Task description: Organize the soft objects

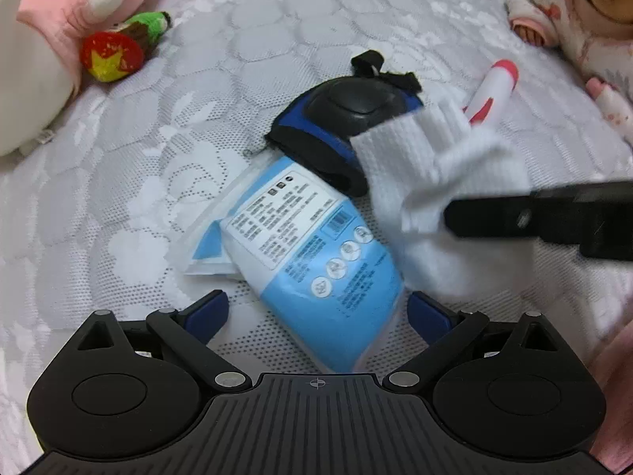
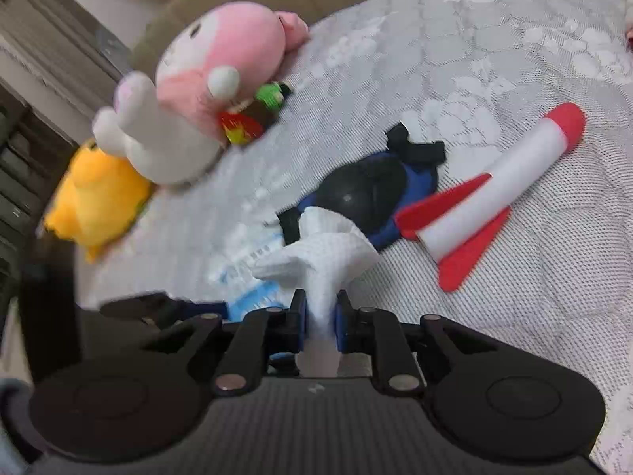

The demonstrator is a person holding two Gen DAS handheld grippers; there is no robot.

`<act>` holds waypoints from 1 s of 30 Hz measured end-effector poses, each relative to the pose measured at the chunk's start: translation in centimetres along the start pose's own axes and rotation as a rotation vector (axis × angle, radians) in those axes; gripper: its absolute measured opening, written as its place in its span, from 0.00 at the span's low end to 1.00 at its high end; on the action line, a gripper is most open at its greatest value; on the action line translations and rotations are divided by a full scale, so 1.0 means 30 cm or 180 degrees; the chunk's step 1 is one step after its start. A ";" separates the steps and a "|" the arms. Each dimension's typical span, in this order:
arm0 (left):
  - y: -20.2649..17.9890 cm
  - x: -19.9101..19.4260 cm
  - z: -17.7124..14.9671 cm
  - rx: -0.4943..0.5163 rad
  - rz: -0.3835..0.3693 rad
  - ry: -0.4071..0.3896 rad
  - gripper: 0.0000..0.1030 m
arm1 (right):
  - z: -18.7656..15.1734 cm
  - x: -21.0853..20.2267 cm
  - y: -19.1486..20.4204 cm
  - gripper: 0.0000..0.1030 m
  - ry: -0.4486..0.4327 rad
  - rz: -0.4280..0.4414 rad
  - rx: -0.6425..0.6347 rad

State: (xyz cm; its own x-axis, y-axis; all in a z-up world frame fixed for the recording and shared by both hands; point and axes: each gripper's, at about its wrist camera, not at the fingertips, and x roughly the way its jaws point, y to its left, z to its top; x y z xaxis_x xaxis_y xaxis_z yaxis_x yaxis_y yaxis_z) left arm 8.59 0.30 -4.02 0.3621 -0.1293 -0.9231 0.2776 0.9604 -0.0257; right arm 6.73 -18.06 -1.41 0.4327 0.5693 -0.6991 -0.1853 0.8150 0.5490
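A white textured cloth (image 2: 324, 253) is pinched between the pads of my right gripper (image 2: 320, 316), which is shut on it and holds it above the bed. In the left wrist view the same cloth (image 1: 435, 166) hangs from the right gripper's black fingers (image 1: 514, 217). My left gripper (image 1: 320, 308) stands open over a blue-and-white soft pack (image 1: 316, 257). Its blue pads are on either side of the pack's near end and do not press it. The pack (image 2: 253, 277) is partly hidden behind the cloth in the right wrist view.
A blue-and-black knee pad (image 1: 348, 111) and a red-and-white foam rocket (image 2: 494, 186) lie beyond the pack on the grey quilted bed (image 1: 138, 198). Pink (image 2: 221, 51), white (image 2: 154, 146) and yellow (image 2: 99, 198) plush toys and a strawberry toy (image 1: 110, 55) sit at the left. A doll (image 1: 573, 19) lies far right.
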 end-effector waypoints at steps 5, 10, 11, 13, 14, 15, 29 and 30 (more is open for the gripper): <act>0.004 -0.054 0.015 -0.0202 -0.0439 -0.0271 0.97 | -0.019 0.001 -0.031 0.17 0.0011 -0.0569 0.0070; -0.007 -0.105 0.008 -0.0163 -0.0592 -0.0514 0.97 | 0.006 -0.027 -0.112 0.17 -0.0109 -0.0497 0.0477; -0.005 -0.109 0.006 -0.0170 -0.0576 -0.0509 0.97 | 0.007 -0.027 -0.118 0.17 -0.0114 -0.0479 0.0492; 0.008 -0.106 -0.001 -0.0252 -0.0466 -0.0439 0.97 | 0.005 -0.022 -0.125 0.17 -0.0097 -0.0476 0.0494; 0.016 -0.102 -0.007 -0.0304 -0.0370 -0.0384 0.97 | 0.004 -0.019 -0.127 0.17 -0.0084 -0.0479 0.0495; 0.027 -0.095 -0.014 -0.0358 -0.0288 -0.0321 0.97 | 0.003 -0.018 -0.128 0.17 -0.0083 -0.0466 0.0494; 0.026 -0.026 -0.012 -0.0353 -0.0247 -0.0158 0.97 | 0.173 -0.150 -0.068 0.16 -0.0566 -0.0046 0.0041; 0.020 -0.018 -0.013 -0.0302 -0.0262 -0.0130 0.97 | 0.171 -0.145 -0.088 0.16 -0.0609 -0.0133 0.0039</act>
State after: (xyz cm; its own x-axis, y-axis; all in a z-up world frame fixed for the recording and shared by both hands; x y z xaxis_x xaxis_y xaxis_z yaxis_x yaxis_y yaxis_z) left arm 8.20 1.05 -3.68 0.3780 -0.2169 -0.9001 0.2232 0.9649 -0.1387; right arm 9.86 -23.24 2.53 0.5997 0.5032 -0.6222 -0.1533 0.8354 0.5278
